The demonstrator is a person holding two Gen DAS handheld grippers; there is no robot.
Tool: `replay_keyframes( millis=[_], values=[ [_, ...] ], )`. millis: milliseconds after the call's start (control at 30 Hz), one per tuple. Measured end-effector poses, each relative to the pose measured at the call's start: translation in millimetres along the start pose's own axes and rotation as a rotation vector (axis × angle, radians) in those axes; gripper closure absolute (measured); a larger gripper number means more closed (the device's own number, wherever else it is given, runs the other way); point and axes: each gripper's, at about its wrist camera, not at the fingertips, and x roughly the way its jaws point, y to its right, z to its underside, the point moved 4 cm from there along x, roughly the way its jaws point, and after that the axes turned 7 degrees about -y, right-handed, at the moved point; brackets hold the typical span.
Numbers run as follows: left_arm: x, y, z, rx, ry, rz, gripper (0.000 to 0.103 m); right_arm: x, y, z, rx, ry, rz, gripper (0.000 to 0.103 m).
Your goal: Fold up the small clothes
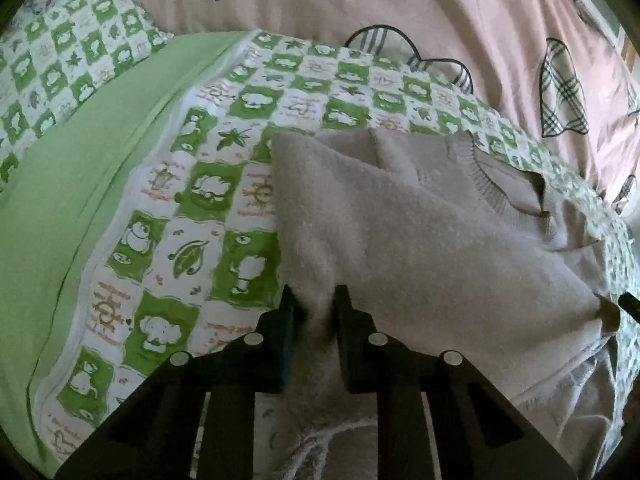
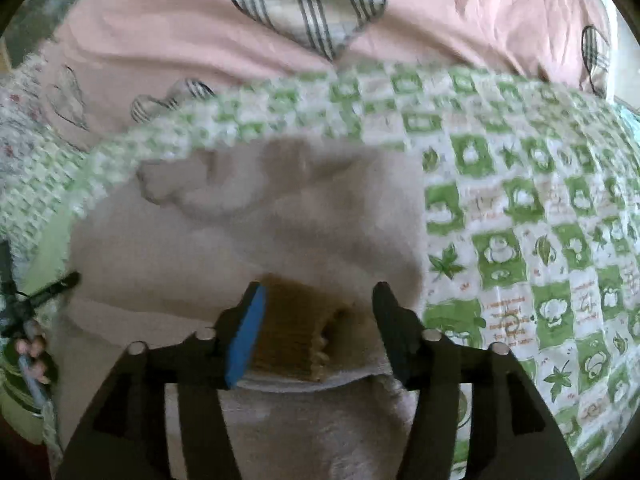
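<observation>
Closest to my left cam is the left gripper [image 1: 313, 300], clamped down on a pinch of the sweater [image 1: 420, 220] at its near left corner, fuzzy knit bunched between the pads. The sweater is lying on the green checked sheet [image 1: 224, 184], collar [image 1: 496, 188] at the far end, pink duvet [image 1: 400, 20] past it.

On the other side, my right gripper [image 2: 318, 300] is standing apart over the hem [image 2: 292, 320], where the ribbed brown underside is showing. The blue pad [image 2: 246, 336] touches the cloth, but the other jaw looks clear, so I'd call it released, not holding.

What worries me: if I lift now, only the left corner comes up and the whole thing skews or drags across the sheet. The left pinch also looks shallow, so fluffy knit could slip out mid-fold. I'd also guess the right could snag the sheet underneath when it closes.
</observation>
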Motion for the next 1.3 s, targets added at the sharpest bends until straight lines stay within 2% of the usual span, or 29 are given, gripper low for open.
replay_keyframes(
  millis=[33,67,167,200,300,400,433,600,667,767,900,1000,1200,1300],
  values=[
    [1,-2,0,-0.005,0.002,-0.004,0.087,3,-8,3,-0.014,-0.021,-0.065,0.045],
    [2,-4,1,-0.010,0.000,-0.008,0.086,7,-11,6,-0.023,-0.041,-0.079,0.045],
    [2,-8,1,-0.025,-0.011,-0.004,0.082,34,-10,19,-0.053,-0.137,0.016,0.045],
    [0,-8,1,-0.028,-0.014,-0.001,0.080,38,-6,20,-0.041,-0.144,0.026,0.046],
    [-12,-13,5,-0.046,-0.022,-0.019,0.071,22,5,19,0.022,-0.113,0.009,0.046],
    [-30,-12,19,-0.041,-0.023,-0.010,0.071,-2,6,20,0.048,-0.072,-0.033,0.045],
    [-37,-10,27,-0.032,-0.024,-0.006,0.071,-11,5,21,0.050,-0.063,-0.039,0.045],
    [-76,-3,75,-0.003,-0.023,0.039,0.055,-43,6,41,0.069,-0.046,-0.087,0.045],
    [-91,-2,95,0.002,-0.025,0.055,0.054,-53,3,55,0.067,-0.047,-0.093,0.045],
    [-112,-4,126,-0.010,-0.034,0.081,0.048,-66,3,79,0.071,-0.060,-0.122,0.045],
    [-132,-11,172,-0.033,-0.081,0.116,0.042,-94,2,117,0.078,-0.051,-0.163,0.045],
    [-143,-15,213,-0.036,-0.127,0.130,0.041,-105,0,142,0.081,-0.060,-0.206,0.045],
    [-147,-17,284,-0.035,-0.252,0.197,0.039,-126,-9,202,0.043,-0.134,-0.272,0.045],
    [-150,-14,310,-0.038,-0.262,0.226,0.035,-134,-10,223,0.027,-0.162,-0.270,0.045]
  ],
)
